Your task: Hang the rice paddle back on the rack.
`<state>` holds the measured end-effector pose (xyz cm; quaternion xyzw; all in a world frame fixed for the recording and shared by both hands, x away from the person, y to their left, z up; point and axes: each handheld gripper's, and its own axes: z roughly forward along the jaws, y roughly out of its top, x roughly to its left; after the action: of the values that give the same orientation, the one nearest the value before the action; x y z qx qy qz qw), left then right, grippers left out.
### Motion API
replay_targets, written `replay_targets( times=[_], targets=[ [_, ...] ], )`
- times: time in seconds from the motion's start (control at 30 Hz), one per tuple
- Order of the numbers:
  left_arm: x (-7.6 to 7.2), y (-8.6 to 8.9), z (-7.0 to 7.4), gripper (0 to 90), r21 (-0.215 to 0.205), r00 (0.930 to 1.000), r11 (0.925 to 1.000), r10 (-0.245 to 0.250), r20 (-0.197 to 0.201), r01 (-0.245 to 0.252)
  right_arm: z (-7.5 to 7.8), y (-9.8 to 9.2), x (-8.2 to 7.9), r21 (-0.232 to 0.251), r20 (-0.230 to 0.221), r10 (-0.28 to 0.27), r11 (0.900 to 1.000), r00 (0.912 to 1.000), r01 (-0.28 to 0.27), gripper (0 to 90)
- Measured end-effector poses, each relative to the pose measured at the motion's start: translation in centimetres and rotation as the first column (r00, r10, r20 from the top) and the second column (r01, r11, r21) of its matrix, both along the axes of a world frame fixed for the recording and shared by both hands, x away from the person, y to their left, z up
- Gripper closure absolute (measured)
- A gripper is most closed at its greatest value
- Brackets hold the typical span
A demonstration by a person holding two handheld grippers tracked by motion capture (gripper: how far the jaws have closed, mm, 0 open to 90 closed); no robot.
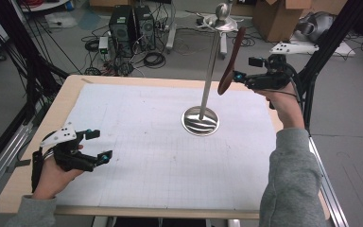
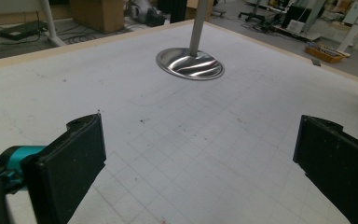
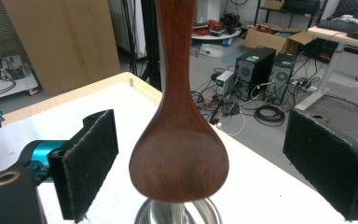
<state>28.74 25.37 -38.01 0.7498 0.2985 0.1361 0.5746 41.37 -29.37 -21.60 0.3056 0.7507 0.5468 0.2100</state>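
Wooden spoon (image 1: 230, 62) hangs from the top of the steel stand (image 1: 211, 66), bowl down, long axis near upright with a slight tilt — high above the stand's round base (image 1: 201, 120). My right gripper (image 1: 240, 75) sits level with the bowl, jaws spread wide on either side, pads clear of the wood, nothing held. My left gripper (image 1: 99, 146) is open and empty, well apart near the table's (image 1: 75, 90) left edge — right hand is the nearer one.
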Motion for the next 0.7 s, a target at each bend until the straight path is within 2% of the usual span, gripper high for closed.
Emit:
replay_targets(
  times=[0.23,0.3,0.37,0.4,0.7],
  targets=[
    [0.6,-0.8,-0.1,2.7,0.004,0.9998,0.9998,-0.022,-0.003,0.022,-0.6,-0.7,-0.7,-0.014,-0.010,-0.014,1.000,0.9999,0.014,8.9],
    [0.6,-0.9,0.0,2.7,0.000,0.9997,0.9997,-0.025,-0.003,0.025,-0.7,-0.9,-0.9,-0.009,0.000,-0.010,1.000,0.9999,0.010,8.3],
    [0.7,-1.0,0.0,2.7,-0.001,0.9996,0.9996,-0.028,-0.001,0.028,-0.8,-1.0,-1.1,0.001,0.008,-0.012,1.000,0.9999,0.012,2.0],
    [0.8,-1.0,0.0,2.7,-0.003,0.9996,0.9996,-0.030,0.000,0.030,-0.9,-1.1,-1.2,-0.001,0.008,-0.015,1.000,0.9999,0.015,2.0],
    [1.1,-1.1,0.0,2.7,-0.002,0.9995,0.9995,-0.032,-0.001,0.032,-2.0,-1.1,-1.4,-0.011,-0.020,0.001,1.000,0.9998,-0.001,1.9]
  ],
)
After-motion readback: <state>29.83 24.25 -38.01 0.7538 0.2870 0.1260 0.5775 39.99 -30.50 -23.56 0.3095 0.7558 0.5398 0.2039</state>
